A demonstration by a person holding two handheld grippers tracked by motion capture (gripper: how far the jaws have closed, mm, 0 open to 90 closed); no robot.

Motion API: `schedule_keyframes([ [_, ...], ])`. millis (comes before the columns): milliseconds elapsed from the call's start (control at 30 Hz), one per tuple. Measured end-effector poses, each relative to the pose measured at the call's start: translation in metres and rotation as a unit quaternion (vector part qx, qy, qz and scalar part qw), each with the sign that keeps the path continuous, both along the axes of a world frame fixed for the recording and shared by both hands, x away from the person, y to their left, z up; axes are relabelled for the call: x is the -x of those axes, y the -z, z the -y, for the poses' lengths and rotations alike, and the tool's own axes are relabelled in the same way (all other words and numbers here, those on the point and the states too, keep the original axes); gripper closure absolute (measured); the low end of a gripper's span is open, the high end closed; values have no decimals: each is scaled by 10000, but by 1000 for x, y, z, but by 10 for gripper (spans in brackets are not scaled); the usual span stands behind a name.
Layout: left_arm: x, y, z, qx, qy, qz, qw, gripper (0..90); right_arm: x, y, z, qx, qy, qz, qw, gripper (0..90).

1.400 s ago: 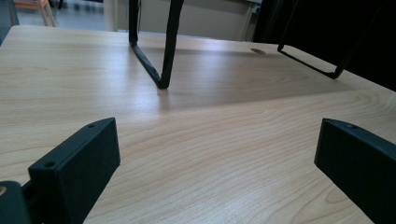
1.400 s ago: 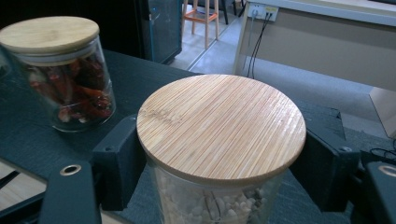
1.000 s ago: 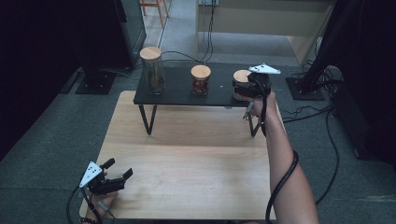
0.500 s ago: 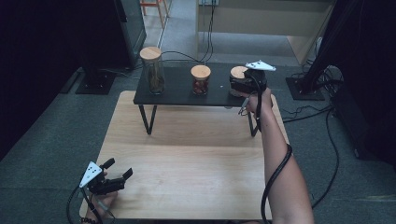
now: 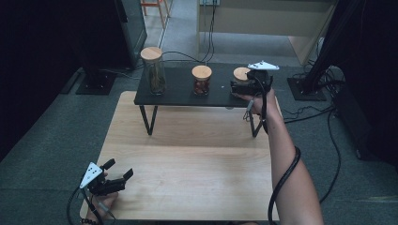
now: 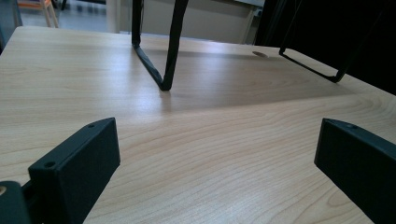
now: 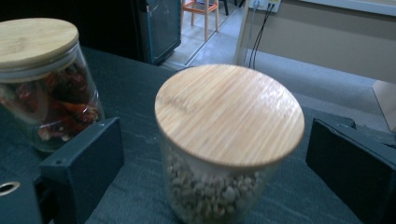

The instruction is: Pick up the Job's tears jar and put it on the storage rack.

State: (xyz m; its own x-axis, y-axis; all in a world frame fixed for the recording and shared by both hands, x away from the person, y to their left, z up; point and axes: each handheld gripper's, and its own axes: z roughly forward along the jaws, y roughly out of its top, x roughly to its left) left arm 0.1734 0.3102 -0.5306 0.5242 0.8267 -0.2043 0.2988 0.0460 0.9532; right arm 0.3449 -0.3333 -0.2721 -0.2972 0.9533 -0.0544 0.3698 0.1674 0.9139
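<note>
Right gripper view: fingers (image 7: 215, 154) just opened, flanking bean jar (image 7: 224, 140)

Overhead forward-down camera; two close tongs-mounted cameras

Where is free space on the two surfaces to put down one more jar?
The wooden table is bare between the black shelf's legs and the left gripper. On the black shelf, gaps lie between the tall jar and the red-filled jar. Its right end is crowded: the right gripper straddles the bean jar.
</note>
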Motion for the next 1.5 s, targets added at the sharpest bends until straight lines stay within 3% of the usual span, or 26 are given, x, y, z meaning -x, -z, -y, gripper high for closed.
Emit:
schedule_keyframes([
  [933,3,-1,4,-83,-92,10,9999,2,59,16,17,281,17,-116,9995,56],
  [1500,2,-3,7,-168,-87,-8,9998,2,90,33,30,469,-179,-51,9987,56],
])
